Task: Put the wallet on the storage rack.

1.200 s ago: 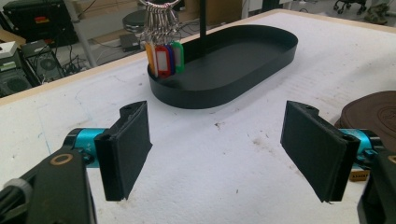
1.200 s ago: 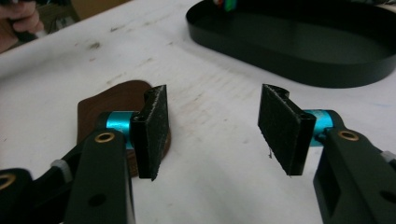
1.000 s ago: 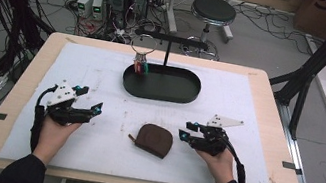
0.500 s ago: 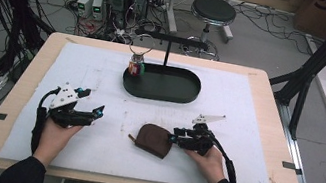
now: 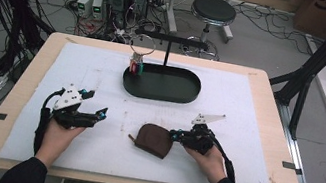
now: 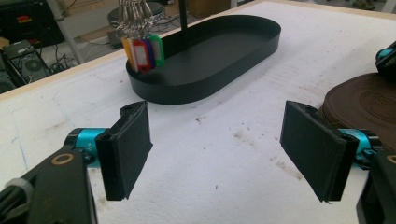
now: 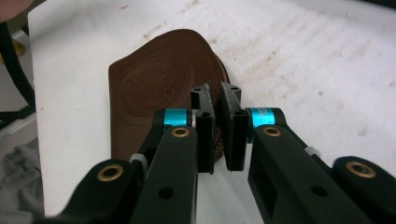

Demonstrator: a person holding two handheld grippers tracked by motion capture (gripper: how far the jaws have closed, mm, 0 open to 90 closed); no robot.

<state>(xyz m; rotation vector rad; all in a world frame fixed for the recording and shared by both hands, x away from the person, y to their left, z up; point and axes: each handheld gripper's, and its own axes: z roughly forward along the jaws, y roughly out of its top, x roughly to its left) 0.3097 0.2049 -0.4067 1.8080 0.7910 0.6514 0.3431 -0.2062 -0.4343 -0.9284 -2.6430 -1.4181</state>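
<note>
A brown leather pouch [image 5: 154,139] lies flat on the white mat, near the front middle of the table. My right gripper [image 5: 174,135] is at its right edge. In the right gripper view the pouch [image 7: 159,93] shows an embossed oval, and the right gripper [image 7: 215,95] is shut on the stitched rim. My left gripper [image 5: 97,103] rests on the mat to the left, open. In the left gripper view the left gripper [image 6: 224,149] has bare mat between its wide jaws, with the pouch [image 6: 369,102] off to the right.
A black oval tray [image 5: 185,95] stands at the back middle with a T-shaped stand [image 5: 167,51] rising from it. Coloured key tags [image 5: 136,66] hang from a ring at its left end. The white mat [image 5: 248,116] covers most of the wooden table [image 5: 288,144].
My right gripper has moved left up to the pouch and closed on its right edge. The left gripper has shifted only slightly and stays open.
</note>
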